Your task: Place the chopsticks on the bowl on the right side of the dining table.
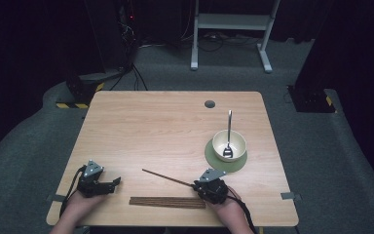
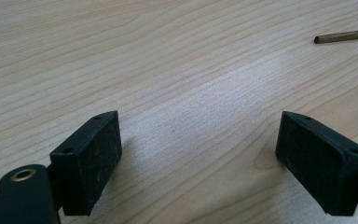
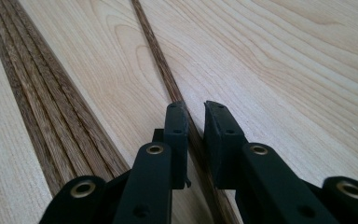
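Gripping a single chopstick [image 3: 165, 79] looks like the step in hand: the right gripper [image 3: 195, 108] straddles it, jaws nearly closed, a thin gap visible either side, so I can't say for sure the pads bite yet. The chopstick lies on the table [image 1: 165, 126] near the front edge, angled up and to the left from the gripper. A row of further chopsticks [image 1: 167, 202] lies flat just nearer, to its left. The left gripper [image 2: 200, 158] rests at near left, jaws wide open, nothing between them. A bowl [image 1: 219, 146] with a spoon [image 1: 229, 134] sits on a green coaster [image 1: 212, 159] at right. To do this well: close squarely across the stick, keep the jaws level, and lift slowly so the thin stick doesn't roll out.
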A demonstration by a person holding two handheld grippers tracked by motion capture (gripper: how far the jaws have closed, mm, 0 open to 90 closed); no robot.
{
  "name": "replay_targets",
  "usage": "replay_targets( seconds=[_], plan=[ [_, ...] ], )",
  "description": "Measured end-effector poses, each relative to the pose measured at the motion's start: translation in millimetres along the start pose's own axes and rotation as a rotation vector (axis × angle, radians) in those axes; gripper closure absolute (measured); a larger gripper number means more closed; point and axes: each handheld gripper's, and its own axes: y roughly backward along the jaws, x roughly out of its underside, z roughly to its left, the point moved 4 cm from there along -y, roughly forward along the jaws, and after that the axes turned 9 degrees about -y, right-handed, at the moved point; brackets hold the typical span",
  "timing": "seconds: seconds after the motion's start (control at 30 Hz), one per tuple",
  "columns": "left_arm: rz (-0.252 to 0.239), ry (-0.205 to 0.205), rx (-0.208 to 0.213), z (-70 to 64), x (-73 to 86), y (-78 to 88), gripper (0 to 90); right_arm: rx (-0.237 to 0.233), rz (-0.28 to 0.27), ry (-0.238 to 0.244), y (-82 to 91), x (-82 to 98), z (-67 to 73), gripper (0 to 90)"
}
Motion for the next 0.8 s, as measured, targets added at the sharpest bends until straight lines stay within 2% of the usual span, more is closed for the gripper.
replay_targets(
  seconds=[0.17,0.2,0.33,0.47,0.53,0.73,0.8],
  plan=[
    [0.000,0.000,0.000,0.0,0.0,0.0,14.1,-0.001,-0.001,0.014,-0.5,-0.3,0.2,81.0],
    [0.000,-0.001,0.001,0.0,-0.1,-0.2,14.0,0.013,-0.003,0.038,-1.0,-0.5,0.9,81.7],
    [0.000,-0.003,0.000,0.0,-0.4,-0.5,13.9,0.010,-0.005,0.043,-1.9,-1.3,0.4,83.4],
    [-0.001,-0.002,0.000,0.0,-0.5,-0.6,13.9,0.028,-0.002,0.067,-2.7,-2.6,2.3,83.9],
    [0.000,-0.003,-0.005,-0.3,-0.4,-0.4,14.1,0.052,-0.002,0.083,-2.7,-3.6,3.3,84.0],
    [-0.002,-0.001,-0.003,-0.4,-0.4,-0.3,14.4,0.057,-0.053,0.079,5.6,-9.2,4.1,84.1],
    [-0.002,-0.001,-0.005,-0.5,-0.4,-0.3,14.5,0.057,-0.069,0.064,9.9,-10.4,3.3,84.2]
  ],
)
